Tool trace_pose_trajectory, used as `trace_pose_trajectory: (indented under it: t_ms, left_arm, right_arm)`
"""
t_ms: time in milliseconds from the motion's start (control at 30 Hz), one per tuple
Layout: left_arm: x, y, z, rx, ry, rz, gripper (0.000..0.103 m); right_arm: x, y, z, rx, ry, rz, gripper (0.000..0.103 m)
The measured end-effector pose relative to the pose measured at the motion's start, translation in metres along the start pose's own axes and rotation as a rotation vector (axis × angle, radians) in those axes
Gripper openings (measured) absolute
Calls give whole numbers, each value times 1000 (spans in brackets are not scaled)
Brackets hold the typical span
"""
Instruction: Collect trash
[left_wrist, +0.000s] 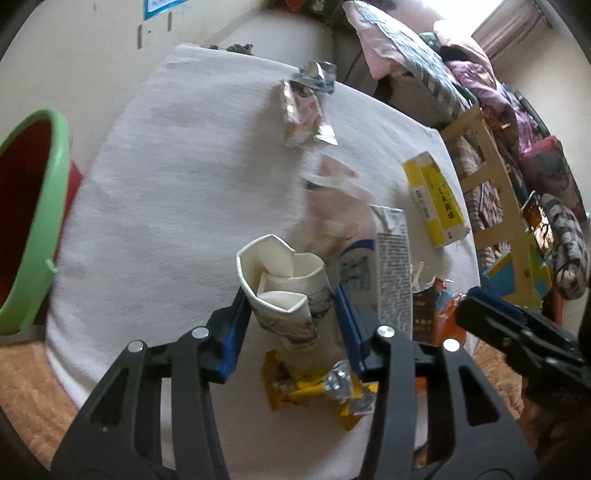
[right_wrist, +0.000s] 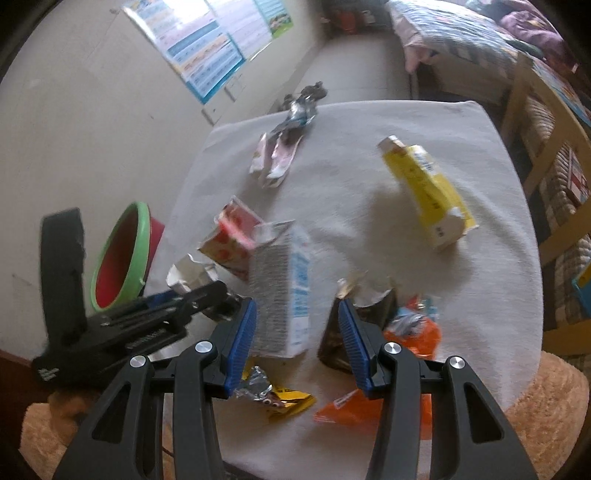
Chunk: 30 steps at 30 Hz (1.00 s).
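Left gripper (left_wrist: 291, 325) jaws wide, straddling crumpled paper cup (left_wrist: 284, 288) on white table (left_wrist: 166, 166), not closed yet. Cup looks light, thin, already crushed; pinch mid-wall. Its long axis runs toward camera, mouth pointing away and up. Green bin (left_wrist: 33, 229) far left.

Right gripper (right_wrist: 297, 343) jaws wide around milk carton (right_wrist: 282, 291), no contact clear. Carton light, stiffish; lies lengthwise toward gripper.

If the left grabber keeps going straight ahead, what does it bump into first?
Probably the crushed paper cup, already sitting between the open left gripper's blue fingers. The milk carton lies just behind; depth is unclear.
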<state>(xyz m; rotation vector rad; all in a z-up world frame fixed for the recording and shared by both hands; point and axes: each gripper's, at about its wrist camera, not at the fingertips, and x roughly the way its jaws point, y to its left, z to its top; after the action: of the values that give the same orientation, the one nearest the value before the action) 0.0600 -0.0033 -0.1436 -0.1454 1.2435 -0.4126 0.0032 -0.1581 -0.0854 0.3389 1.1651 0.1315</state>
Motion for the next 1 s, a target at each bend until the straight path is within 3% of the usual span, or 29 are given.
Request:
trace_pose_trajectory:
  t_ms: [133,200,300,467,567,833,1000]
  left_arm:
    - [-19,22,-2,-55,-20,3,44]
    - [-26,29,-3,-66,-33,18,44]
    - [-28,35,-4,-80,-37,25,44]
    - [-16,35,-5,-84,-15,23,45]
    - [-6,32,-5,-82,2,20,47]
    - [0,31,-12,-108,1,-13,61]
    - [-1,31,-19,-106,1,-4,61]
  right_arm:
    - [15,12,5,-41,10,-23,46]
    - [29,15,8,-43,27,-35,54]
    - [46,17,10,-42,60,-31,54]
    - [62,15,4,-53,88,-74,51]
    - [63,11,2,-41,90,-70,41]
    - [58,2,-1,-18,68,-72,41]
    - [57,1,-1,-3,68,-67,41]
